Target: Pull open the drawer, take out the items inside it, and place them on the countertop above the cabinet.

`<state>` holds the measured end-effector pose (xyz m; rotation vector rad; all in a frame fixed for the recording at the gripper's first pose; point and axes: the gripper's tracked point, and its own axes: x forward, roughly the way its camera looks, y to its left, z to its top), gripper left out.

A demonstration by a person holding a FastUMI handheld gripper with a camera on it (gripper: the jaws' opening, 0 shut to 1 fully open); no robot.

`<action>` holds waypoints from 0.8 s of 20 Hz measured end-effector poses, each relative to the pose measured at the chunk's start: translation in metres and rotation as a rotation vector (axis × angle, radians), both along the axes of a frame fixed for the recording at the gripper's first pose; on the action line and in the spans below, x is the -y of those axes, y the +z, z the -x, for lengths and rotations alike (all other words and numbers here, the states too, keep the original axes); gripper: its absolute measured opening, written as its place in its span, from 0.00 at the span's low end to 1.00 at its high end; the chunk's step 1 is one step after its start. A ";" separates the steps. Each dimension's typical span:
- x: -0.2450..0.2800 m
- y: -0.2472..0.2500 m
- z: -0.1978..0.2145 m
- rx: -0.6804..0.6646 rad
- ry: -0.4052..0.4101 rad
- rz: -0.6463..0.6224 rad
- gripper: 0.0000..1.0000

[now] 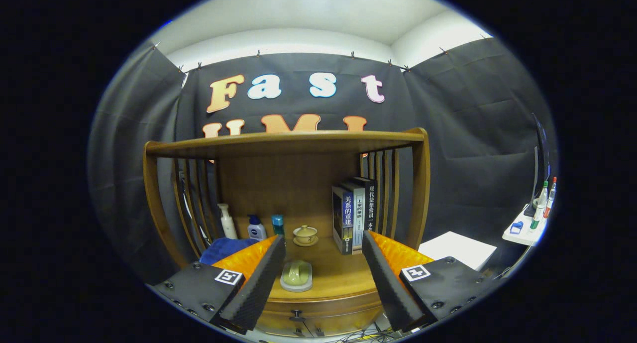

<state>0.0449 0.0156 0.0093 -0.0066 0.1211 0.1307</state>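
Between wide-open tongs (pixel 323 243), pale green dish (pixel 296 276) on countertop (pixel 343 278), drawer (pixel 318 318) below

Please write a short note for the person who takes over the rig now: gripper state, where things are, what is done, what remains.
Gripper: open, fingers apart, holding nothing, aimed at the cabinet.
Drawer: shut, knob low between the fingers.
Countertop: a pale green dish lies between the fingers; beyond it a lidded cup, bottles, books, blue cloth.
Done: nothing yet.
Left: open the drawer, move its items up.
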 end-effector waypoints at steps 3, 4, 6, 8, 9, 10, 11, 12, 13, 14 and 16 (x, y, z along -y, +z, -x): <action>0.001 0.003 0.001 -0.003 -0.002 0.007 1.00; 0.000 0.001 0.001 -0.008 0.001 0.012 1.00; -0.004 -0.001 0.000 -0.011 0.008 0.021 1.00; -0.006 -0.002 -0.001 -0.012 0.013 0.027 1.00; -0.007 -0.001 -0.002 -0.013 0.016 0.028 1.00; -0.009 -0.001 -0.002 -0.012 0.019 0.029 1.00; -0.011 0.001 -0.003 -0.010 0.020 0.030 1.00; -0.012 0.001 -0.003 -0.009 0.022 0.033 1.00; -0.012 0.002 -0.002 -0.006 0.023 0.036 1.00; -0.012 0.002 -0.003 -0.004 0.024 0.039 1.00; -0.016 0.003 -0.001 -0.003 0.027 0.041 1.00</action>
